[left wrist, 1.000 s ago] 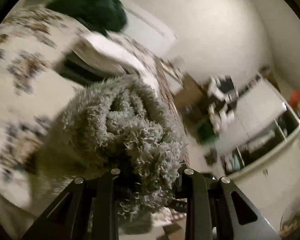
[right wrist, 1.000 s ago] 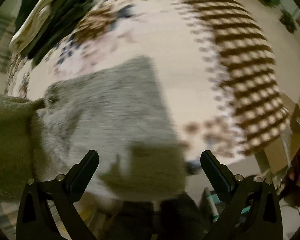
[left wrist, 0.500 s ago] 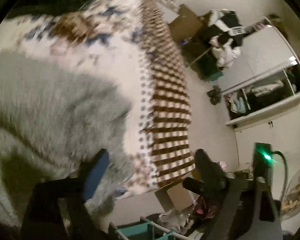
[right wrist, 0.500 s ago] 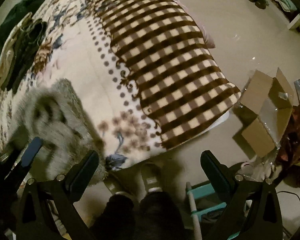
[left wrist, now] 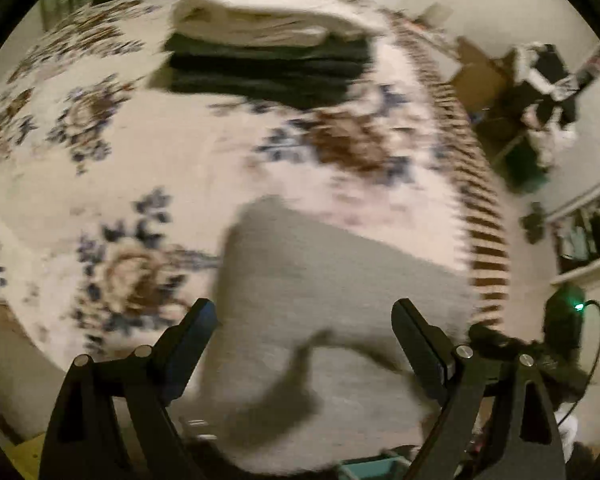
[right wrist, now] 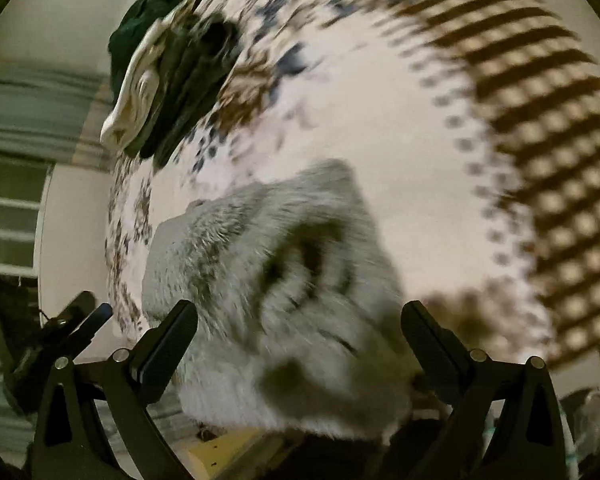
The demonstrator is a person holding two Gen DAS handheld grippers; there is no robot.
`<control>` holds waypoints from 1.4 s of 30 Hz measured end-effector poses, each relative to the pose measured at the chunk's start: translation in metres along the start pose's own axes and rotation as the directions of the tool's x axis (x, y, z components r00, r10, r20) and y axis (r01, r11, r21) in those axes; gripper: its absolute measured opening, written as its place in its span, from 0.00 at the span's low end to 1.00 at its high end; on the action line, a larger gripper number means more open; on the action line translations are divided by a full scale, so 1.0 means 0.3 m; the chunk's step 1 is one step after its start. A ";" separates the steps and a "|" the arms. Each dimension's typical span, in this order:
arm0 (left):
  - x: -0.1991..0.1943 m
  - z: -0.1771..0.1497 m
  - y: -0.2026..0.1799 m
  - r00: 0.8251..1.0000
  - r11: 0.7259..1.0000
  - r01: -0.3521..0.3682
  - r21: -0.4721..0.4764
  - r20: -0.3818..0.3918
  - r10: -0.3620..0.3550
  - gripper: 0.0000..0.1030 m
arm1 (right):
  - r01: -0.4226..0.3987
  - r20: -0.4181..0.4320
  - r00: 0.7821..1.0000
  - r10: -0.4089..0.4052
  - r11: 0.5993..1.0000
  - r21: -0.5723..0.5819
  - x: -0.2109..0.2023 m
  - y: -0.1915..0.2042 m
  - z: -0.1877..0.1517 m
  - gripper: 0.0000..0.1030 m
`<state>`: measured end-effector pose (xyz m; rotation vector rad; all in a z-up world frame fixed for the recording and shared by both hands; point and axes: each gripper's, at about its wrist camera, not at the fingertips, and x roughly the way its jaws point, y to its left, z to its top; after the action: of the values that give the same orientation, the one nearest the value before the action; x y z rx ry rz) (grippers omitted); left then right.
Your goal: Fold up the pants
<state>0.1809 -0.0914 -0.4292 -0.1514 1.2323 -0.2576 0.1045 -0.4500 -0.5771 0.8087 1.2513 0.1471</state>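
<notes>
The grey fluffy pants (left wrist: 320,304) lie folded on the floral blanket (left wrist: 188,152) near the bed's front edge. They also show in the right wrist view (right wrist: 284,280), blurred. My left gripper (left wrist: 304,320) is open and empty, hovering above the pants. My right gripper (right wrist: 300,320) is open and empty, also above the pants. The left gripper's fingers (right wrist: 84,320) show at the lower left of the right wrist view.
A stack of folded clothes (left wrist: 272,56), white on top of dark ones, sits at the far side of the bed, and also shows in the right wrist view (right wrist: 160,80). The blanket's brown checked border (right wrist: 540,128) hangs on the right. Boxes and clutter (left wrist: 540,80) stand on the floor.
My left gripper let go of the bundled grey pants and opened. The pants now lie on the blanket. Both grippers swung back over them.
</notes>
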 end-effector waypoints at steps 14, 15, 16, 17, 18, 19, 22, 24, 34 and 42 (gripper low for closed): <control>0.385 0.051 -0.041 0.968 0.988 0.141 -0.055 -0.201 -0.149 0.87 | 0.255 -0.019 0.966 -0.257 0.948 0.188 -0.074 -0.211 0.093 0.26; 0.401 0.049 -0.050 0.967 0.988 0.141 -0.063 -0.207 -0.151 0.87 | 0.255 -0.062 0.967 -0.248 0.940 0.225 -0.059 -0.250 0.093 0.31; 0.402 0.049 -0.055 0.967 0.988 0.140 -0.064 -0.203 -0.151 0.87 | 0.262 -0.089 0.965 -0.248 0.929 0.259 -0.055 -0.282 0.088 0.33; 0.399 0.051 -0.062 0.969 0.988 0.140 -0.057 -0.199 -0.149 0.87 | 0.269 -0.075 0.963 -0.259 0.924 0.272 -0.072 -0.293 0.081 0.45; 0.391 0.052 -0.066 0.971 0.989 0.136 -0.051 -0.192 -0.143 0.87 | 0.262 -0.045 0.965 -0.260 0.926 0.273 -0.098 -0.289 0.068 0.59; 0.384 0.052 -0.066 0.973 0.990 0.133 -0.047 -0.185 -0.140 0.87 | 0.233 -0.006 0.971 -0.241 0.934 0.269 -0.128 -0.274 0.052 0.63; 0.383 0.045 -0.058 0.973 0.989 0.137 -0.049 -0.180 -0.143 0.87 | 0.081 0.065 0.993 -0.096 0.976 0.202 -0.152 -0.190 -0.015 0.66; 0.391 0.040 -0.043 0.973 0.989 0.139 -0.060 -0.180 -0.147 0.87 | 0.066 -0.008 0.998 -0.066 0.986 0.154 -0.070 -0.158 -0.060 0.74; 0.363 0.054 -0.039 0.976 0.991 0.130 -0.031 -0.173 -0.134 0.89 | 0.024 -0.064 0.998 0.004 0.905 0.425 0.066 -0.369 -0.276 0.74; 0.333 0.011 -0.061 0.974 0.990 0.138 -0.027 -0.180 -0.141 0.89 | -0.198 0.076 0.979 0.189 0.802 0.564 0.149 -0.405 -0.223 0.11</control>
<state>0.2128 -0.1365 -0.5145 -0.2313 1.4066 -0.3915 0.0218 -0.4836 -0.6924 1.4606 1.2050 -0.0803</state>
